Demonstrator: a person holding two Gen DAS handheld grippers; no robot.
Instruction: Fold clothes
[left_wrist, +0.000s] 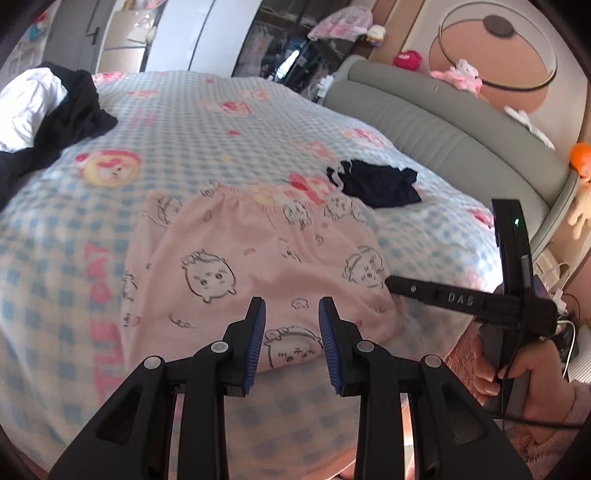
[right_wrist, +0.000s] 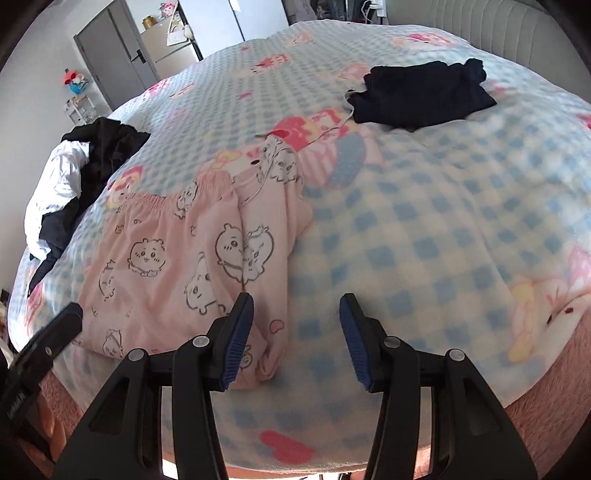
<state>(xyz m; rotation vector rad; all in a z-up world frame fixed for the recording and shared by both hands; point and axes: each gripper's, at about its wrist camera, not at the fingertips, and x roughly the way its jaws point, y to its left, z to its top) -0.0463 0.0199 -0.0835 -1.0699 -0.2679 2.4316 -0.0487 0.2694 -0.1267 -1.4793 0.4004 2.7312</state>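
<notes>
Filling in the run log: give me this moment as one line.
garment: pink pyjama bottoms folded on bed | left tool: open, empty | right tool: open, empty | folded dark garment beyond

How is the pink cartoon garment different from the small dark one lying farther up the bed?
The pink garment is pale with outline cartoon faces; the dark garment is plain navy or black.
The pink garment looks clearly larger than the dark garment.
The pink garment lies at the near edge, just beyond both sets of fingers; the dark garment sits toward the headboard.
Both lie folded on the checked blanket, untouched.
</notes>
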